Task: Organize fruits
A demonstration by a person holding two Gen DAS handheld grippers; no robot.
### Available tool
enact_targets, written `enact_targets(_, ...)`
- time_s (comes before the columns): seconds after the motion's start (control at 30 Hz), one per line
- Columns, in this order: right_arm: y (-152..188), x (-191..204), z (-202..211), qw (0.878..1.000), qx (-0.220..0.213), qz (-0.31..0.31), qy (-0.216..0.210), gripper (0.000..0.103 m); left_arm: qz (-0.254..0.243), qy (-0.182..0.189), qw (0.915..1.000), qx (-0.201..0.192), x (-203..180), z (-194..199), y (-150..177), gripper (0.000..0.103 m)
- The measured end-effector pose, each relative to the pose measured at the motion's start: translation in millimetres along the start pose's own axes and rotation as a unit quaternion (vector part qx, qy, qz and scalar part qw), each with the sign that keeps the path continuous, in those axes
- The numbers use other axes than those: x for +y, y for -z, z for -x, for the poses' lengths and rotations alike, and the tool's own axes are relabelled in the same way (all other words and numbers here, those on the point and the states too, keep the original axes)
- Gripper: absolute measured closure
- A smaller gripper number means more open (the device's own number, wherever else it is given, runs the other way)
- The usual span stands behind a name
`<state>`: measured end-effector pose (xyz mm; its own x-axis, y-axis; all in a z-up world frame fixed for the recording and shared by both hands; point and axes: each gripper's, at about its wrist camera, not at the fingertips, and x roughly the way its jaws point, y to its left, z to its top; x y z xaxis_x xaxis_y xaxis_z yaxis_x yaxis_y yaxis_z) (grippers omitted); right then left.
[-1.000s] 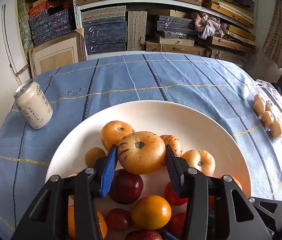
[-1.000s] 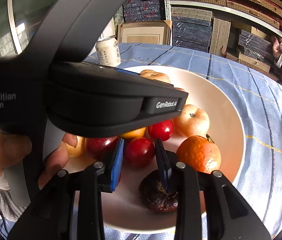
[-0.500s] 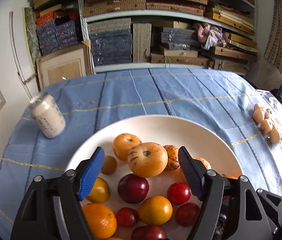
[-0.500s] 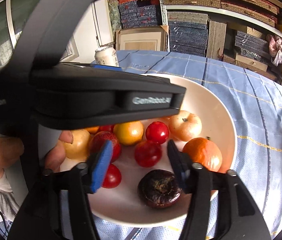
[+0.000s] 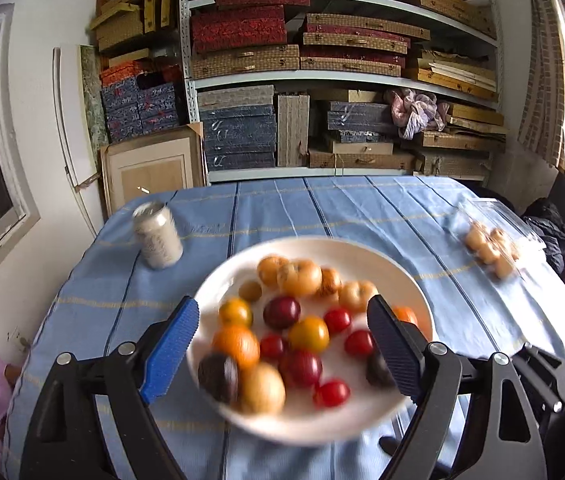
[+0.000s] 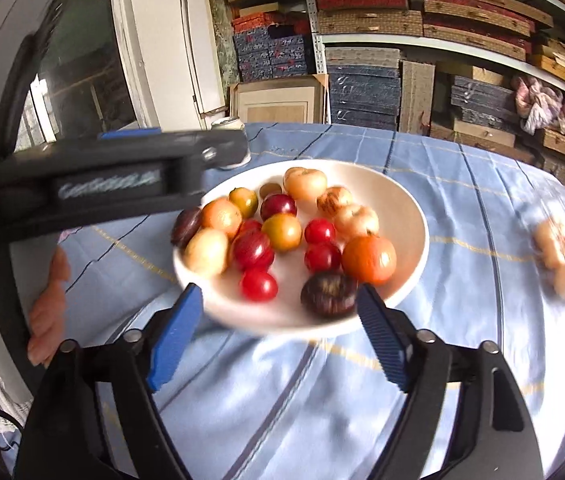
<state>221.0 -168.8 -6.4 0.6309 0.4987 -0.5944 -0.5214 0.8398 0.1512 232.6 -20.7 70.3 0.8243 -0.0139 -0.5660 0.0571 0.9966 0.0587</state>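
Two grippers hang spread wide and empty, their jaws having just been opening with nothing between them: the left gripper and right gripper. At twelve o'clock from each sits the white plate, piled with fruits. Risk: round fruit could roll off the rim if nudged. At ten o'clock a drink can could tip; at two o'clock, an open clear pack of small fruit.

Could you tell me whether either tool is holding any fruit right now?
Neither: the left tool and right tool have just been opening, with nothing between their jaws.
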Motion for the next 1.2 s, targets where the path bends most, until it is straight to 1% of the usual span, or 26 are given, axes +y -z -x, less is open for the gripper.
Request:
enact_targets(0.17,31.7,2.2,22.5,1.000,0.007,-0.014,0.015,0.018,0.004,-0.002,0.9999,0.010,-4.5,20.4,34.6,0.016)
enact_targets(0.2,37.8,2.6,25.5,1.000,0.008,-0.018,0.020,0.015,0.006,-0.004,0.9999,0.015,-5.1,21.5,43.0,0.016)
enact_targets(0.27,47.2,1.9,26.4,0.999,0.012,-0.025,0.030,0.013,0.007,-0.004,0.9993,0.035,-6.0,18.3,60.7,0.016)
enact_targets(0.37,61.3,2.7,22.7,0.998,0.025,-0.033,0.040,0.012,0.011,-0.004,0.9981,0.061,-5.5,8.7,81.4,0.016)
enact_targets(0.47,65.5,0.2,15.4,0.997,0.040,-0.038,0.049,0.012,0.016,-0.006,0.9972,0.073,-1.9,2.2,93.2,0.016)
enact_targets(0.57,65.7,-2.8,14.4,0.996,0.039,-0.047,0.067,0.005,0.021,-0.006,0.9965,0.080,2.5,-3.6,99.5,0.016)
enact_targets(0.6,64.9,-4.3,12.9,0.995,0.042,-0.050,0.073,0.005,0.023,-0.005,0.9961,0.085,3.6,-6.3,99.8,0.016)
enact_targets(0.7,65.8,-10.9,3.8,0.992,0.069,-0.066,0.083,0.005,0.032,0.003,0.9930,0.114,4.5,-19.0,106.9,0.016)
enact_targets(0.8,71.2,-14.0,-9.5,0.986,0.112,-0.080,0.100,0.004,0.034,0.009,0.9886,0.146,2.5,-32.6,114.3,0.016)
enact_targets(0.83,70.6,-11.4,-9.1,0.986,0.110,-0.074,0.103,0.004,0.032,0.012,0.9877,0.152,2.0,-34.7,115.3,0.014)
enact_targets(0.9,70.5,-10.7,-10.6,0.986,0.112,-0.076,0.101,0.004,0.033,0.011,0.9878,0.152,2.5,-34.6,116.2,0.011)
enact_targets(0.93,70.7,-10.7,-10.3,0.986,0.111,-0.077,0.102,0.004,0.035,0.011,0.9871,0.156,3.1,-36.0,116.9,0.006)
enact_targets(0.97,71.1,-11.3,-10.6,0.985,0.112,-0.078,0.104,0.004,0.037,0.012,0.9867,0.158,3.7,-37.3,117.4,0.005)
enact_targets(1.2,72.3,-12.1,-11.1,0.985,0.112,-0.080,0.107,0.004,0.034,0.008,0.9863,0.162,2.5,-38.2,117.6,0.003)
